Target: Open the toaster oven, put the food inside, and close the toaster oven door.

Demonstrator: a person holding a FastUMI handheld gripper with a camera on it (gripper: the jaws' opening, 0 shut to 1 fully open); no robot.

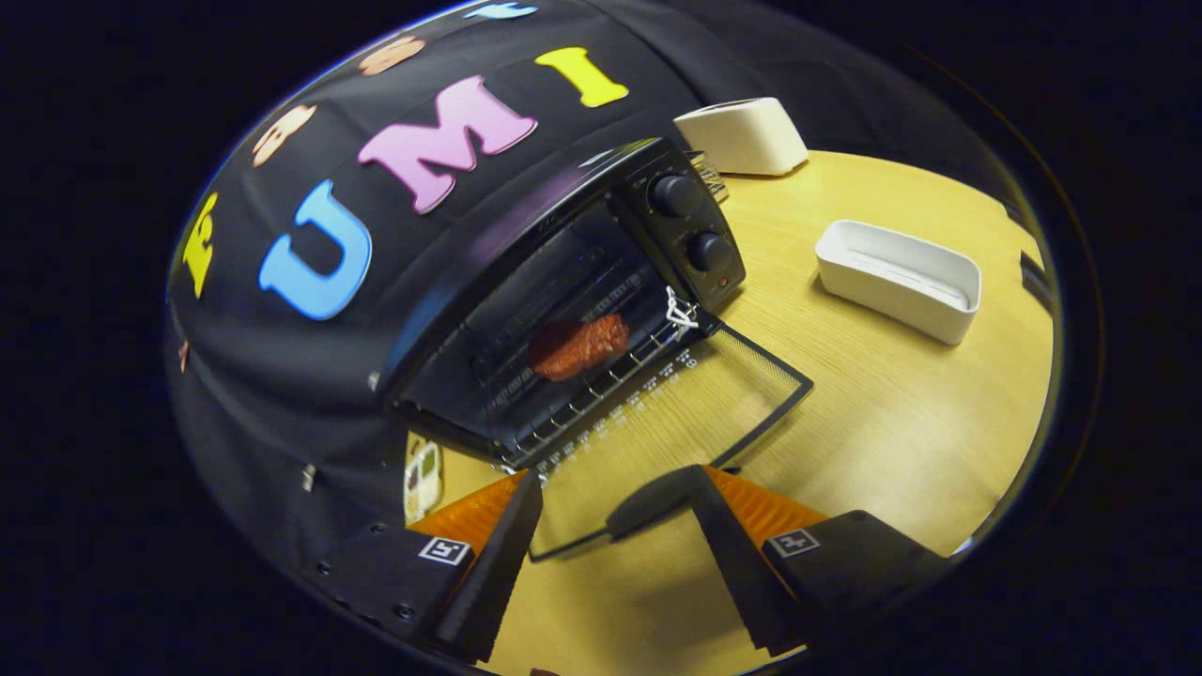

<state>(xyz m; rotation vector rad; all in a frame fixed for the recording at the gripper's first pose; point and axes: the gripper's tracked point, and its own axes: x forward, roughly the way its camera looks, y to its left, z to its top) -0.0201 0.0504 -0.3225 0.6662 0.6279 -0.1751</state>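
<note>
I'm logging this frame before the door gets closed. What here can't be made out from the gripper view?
- Door handle: partly behind one finger; contact unclear.
- Toaster oven interior: dark beyond the food.
- Knobs: settings too small.
- White tray: contents unclear.

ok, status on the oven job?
Gripper open, at the handle of the lowered door. Food on the rack inside the toaster oven. Nothing blocks the door.

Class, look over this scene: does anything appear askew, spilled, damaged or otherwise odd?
Nothing stands out. The food lies on the rack inside the toaster oven, whose glass door hangs fully open, as the task expects. The claw is open, its fingers either side of the door's handle.
</note>
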